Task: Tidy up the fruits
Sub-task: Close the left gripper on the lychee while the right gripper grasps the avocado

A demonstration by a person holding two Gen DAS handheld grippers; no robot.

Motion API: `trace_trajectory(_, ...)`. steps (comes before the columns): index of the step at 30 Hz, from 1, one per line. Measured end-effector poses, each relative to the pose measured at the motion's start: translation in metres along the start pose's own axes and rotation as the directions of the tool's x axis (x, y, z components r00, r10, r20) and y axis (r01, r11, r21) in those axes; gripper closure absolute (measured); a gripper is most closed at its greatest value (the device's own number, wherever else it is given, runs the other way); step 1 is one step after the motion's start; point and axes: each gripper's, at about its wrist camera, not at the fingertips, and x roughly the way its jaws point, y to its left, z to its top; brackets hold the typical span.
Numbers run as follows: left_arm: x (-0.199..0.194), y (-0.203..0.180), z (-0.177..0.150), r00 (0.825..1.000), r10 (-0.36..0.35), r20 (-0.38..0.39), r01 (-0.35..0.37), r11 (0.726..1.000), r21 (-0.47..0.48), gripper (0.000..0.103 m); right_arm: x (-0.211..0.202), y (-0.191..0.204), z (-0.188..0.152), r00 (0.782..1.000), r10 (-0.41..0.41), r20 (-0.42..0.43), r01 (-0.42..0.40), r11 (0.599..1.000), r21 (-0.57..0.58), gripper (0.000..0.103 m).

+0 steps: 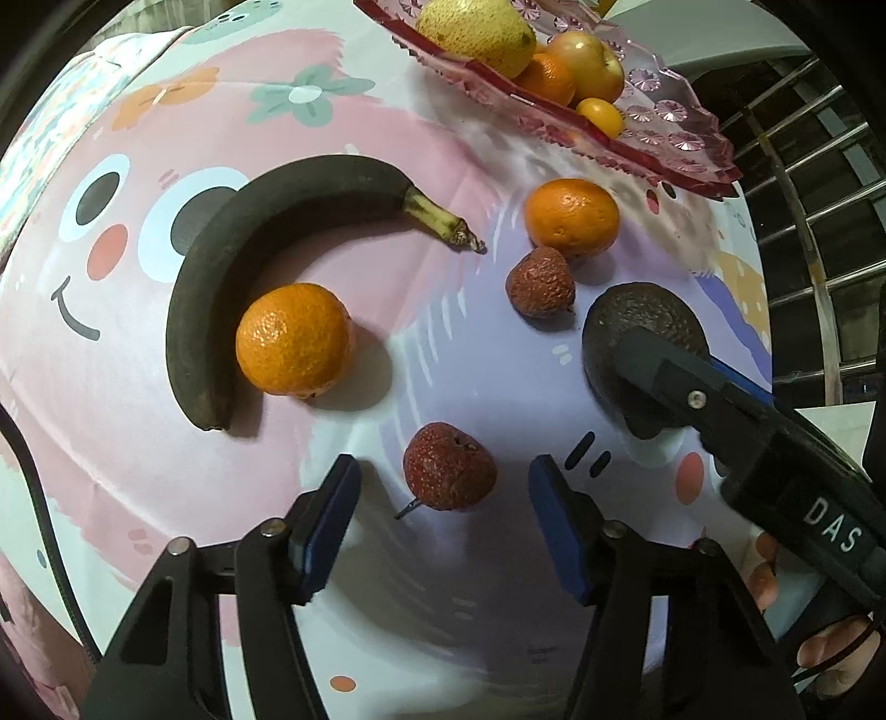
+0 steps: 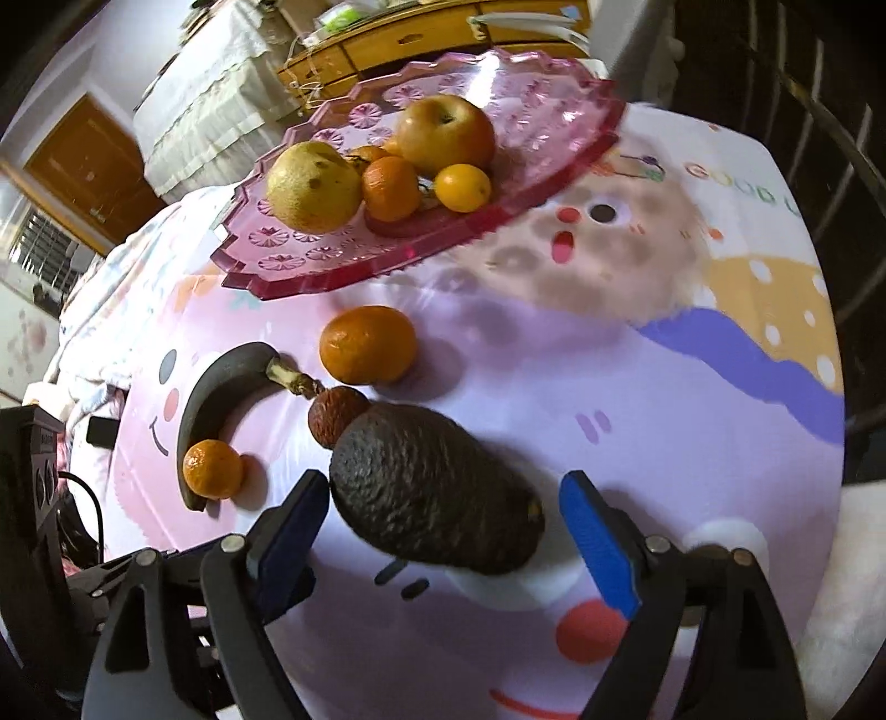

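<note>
Pink tray (image 2: 310, 260) w/ pear (image 2: 313, 185), apple (image 2: 446, 133).

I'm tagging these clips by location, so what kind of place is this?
Most likely a room in a home. A cartoon-print tablecloth covers the table, a pink fruit tray stands on it, and behind are a wooden cabinet and a wooden door.

This is a lived-in home room. A cartoon-printed tablecloth (image 2: 637, 387) covers the table, carrying a pink cut-plastic fruit tray (image 2: 554, 138). At the top of the right wrist frame stands a wooden dresser (image 2: 410, 41) with drawers; at upper left, lace-edged white bedding (image 2: 216, 94), a brown wooden door (image 2: 83, 166) and a barred window (image 2: 39, 238).
</note>
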Motion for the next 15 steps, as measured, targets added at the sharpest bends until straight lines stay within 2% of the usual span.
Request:
trace_trajectory(3, 0.001, -0.001, 0.001, 1.000, 0.005, 0.010, -0.005, 1.000, 0.006, 0.051, 0.008, 0.005, 0.001, 1.000, 0.003, -0.021, -0.004, 1.000, -0.017, 0.017)
trace_trajectory(6, 0.001, -0.001, 0.002, 1.000, 0.011, 0.012, -0.011, 1.000, 0.007, 0.062, 0.013, 0.008, 0.000, 0.999, -0.001, -0.035, 0.000, 1.000, -0.023, 0.017)
trace_trajectory(8, 0.000, 0.001, 0.002, 1.000, -0.007, 0.008, 0.007, 1.000, 0.003, 0.068, 0.014, 0.008, 0.000, 0.999, 0.001, -0.036, -0.002, 1.000, -0.019, 0.017)
trace_trajectory(11, 0.000, 0.001, 0.001, 1.000, -0.016, 0.003, 0.016, 1.000, 0.011, 0.071, 0.014, 0.008, -0.001, 0.999, -0.001, -0.035, 0.001, 1.000, -0.011, 0.017)
trace_trajectory(13, -0.001, 0.000, 0.000, 1.000, -0.014, 0.008, 0.014, 1.000, 0.014, 0.072, 0.013, 0.006, -0.002, 0.999, 0.005, -0.041, -0.005, 1.000, 0.000, 0.019)
trace_trajectory(15, 0.000, 0.000, 0.001, 1.000, -0.019, 0.009, 0.019, 1.000, 0.015, 0.073, 0.014, 0.004, -0.002, 0.999, -0.002, -0.049, 0.002, 1.000, 0.005, 0.030)
